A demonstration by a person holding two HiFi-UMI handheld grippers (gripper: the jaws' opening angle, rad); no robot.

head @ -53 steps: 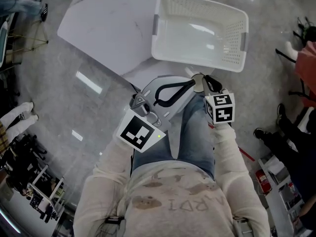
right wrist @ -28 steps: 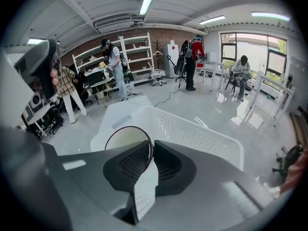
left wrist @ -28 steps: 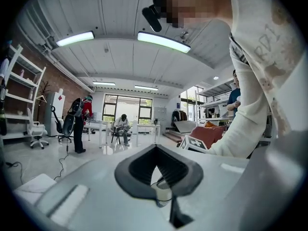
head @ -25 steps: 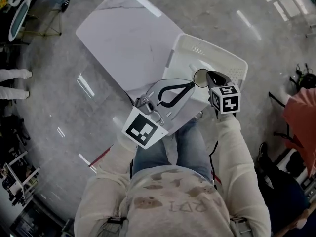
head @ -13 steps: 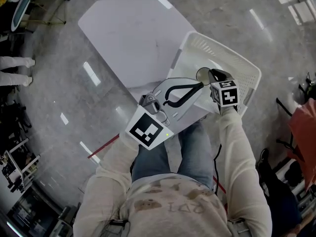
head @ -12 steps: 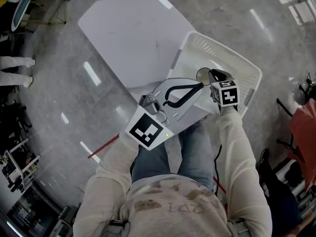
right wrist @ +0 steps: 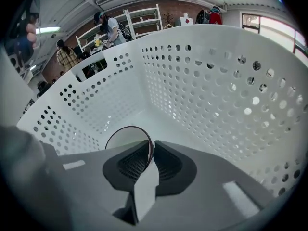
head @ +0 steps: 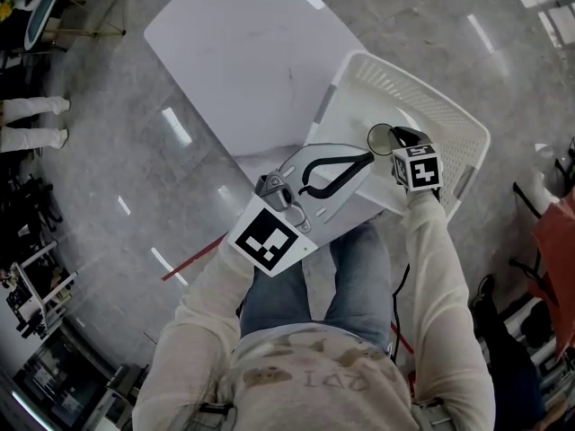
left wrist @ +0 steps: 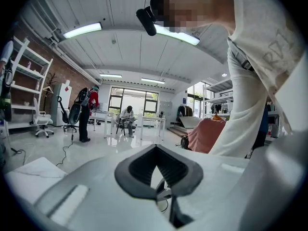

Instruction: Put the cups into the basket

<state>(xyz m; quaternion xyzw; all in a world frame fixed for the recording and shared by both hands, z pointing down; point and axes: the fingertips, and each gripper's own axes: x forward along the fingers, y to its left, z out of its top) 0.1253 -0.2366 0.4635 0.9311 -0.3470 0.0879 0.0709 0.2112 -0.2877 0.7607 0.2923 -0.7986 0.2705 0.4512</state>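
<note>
Table (head: pixel 243 61): upper left of head view. Basket (head: pixel 449 124): upper right, at table's right edge. Cup (head: pixel 381 136): centre right, over basket.

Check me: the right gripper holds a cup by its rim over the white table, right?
Not the table. The right gripper holds the cup by its rim inside the white basket; the right gripper view shows perforated walls all around it.

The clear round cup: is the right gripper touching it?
Touching. The right gripper view shows the right gripper pinching the clear round cup by its rim.

Clear cup (right wrist: pixel 126 137) over white perforated basket (right wrist: pixel 216 95)
</note>
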